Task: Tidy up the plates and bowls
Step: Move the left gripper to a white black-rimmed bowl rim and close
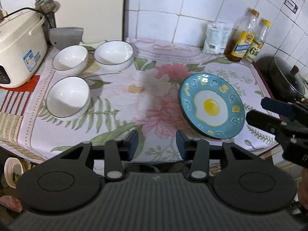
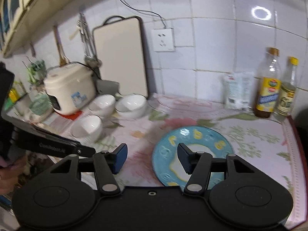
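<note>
From the left wrist camera, the left gripper hangs over the near edge of the flowered cloth, its two fingers spread wide with nothing between them. Three white bowls sit in a bunch at the far left, near the rice cooker. The blue egg plate lies flat on the right side, well apart from the bowls. Between bowls and plate there is a big bare patch of cloth. The right gripper pokes in from the right, just beside the plate's rim. Two bottles stand by the tiled wall, and a dark pot sits past the cloth's right edge.

From the right wrist camera, which is a bit blurry, the right gripper floats above the plate's left side. Its fingers are spread wide and hold nothing; one finger is over the plate and the other over bare cloth. The bowls are off to the left, by the cooker. A white board leans on the wall behind them.
</note>
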The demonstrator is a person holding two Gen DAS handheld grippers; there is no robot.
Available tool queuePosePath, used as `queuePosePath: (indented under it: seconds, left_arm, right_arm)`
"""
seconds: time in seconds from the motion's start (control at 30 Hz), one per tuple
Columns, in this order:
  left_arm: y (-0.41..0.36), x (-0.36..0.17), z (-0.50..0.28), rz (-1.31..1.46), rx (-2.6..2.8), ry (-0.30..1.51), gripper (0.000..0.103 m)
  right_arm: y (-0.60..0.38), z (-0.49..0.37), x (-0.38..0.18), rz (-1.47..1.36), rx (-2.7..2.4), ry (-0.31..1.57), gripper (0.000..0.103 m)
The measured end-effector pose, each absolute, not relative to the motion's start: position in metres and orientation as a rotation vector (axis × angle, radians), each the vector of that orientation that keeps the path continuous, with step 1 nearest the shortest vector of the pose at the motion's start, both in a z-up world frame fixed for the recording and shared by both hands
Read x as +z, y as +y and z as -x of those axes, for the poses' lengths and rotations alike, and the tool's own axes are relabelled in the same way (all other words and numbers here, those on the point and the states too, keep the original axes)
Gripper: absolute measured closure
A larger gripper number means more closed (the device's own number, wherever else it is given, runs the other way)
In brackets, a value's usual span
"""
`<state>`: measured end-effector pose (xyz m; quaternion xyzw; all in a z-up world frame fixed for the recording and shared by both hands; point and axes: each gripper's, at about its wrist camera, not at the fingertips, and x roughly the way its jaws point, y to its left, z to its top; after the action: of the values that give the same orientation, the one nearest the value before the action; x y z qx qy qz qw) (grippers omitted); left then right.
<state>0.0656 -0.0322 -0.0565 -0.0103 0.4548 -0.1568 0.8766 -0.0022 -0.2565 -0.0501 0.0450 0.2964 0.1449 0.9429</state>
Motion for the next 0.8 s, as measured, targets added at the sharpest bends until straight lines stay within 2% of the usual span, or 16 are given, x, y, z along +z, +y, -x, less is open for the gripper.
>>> queuePosePath:
  seconds: [0.27,0.5,0.8]
  left_arm:
    - [0.026,-0.066,-0.08,0.049,-0.248,0.891,0.049]
    - [0.091,-0.091,-0.111,0.118,-0.133,0.859,0.049]
    - [0.148,-0.129,-0.149,0.21,-0.019,0.884,0.049]
  right_arm:
    - [-0.214,-0.033,-0.07,-0.158,0.432,0.555,0.036]
    - [-0.169,-0.083,-0.102,-0.236,0.544,0.64,0.036]
    - [-0.092,-0.133,-0.138,-0.141,0.602,0.717,0.036]
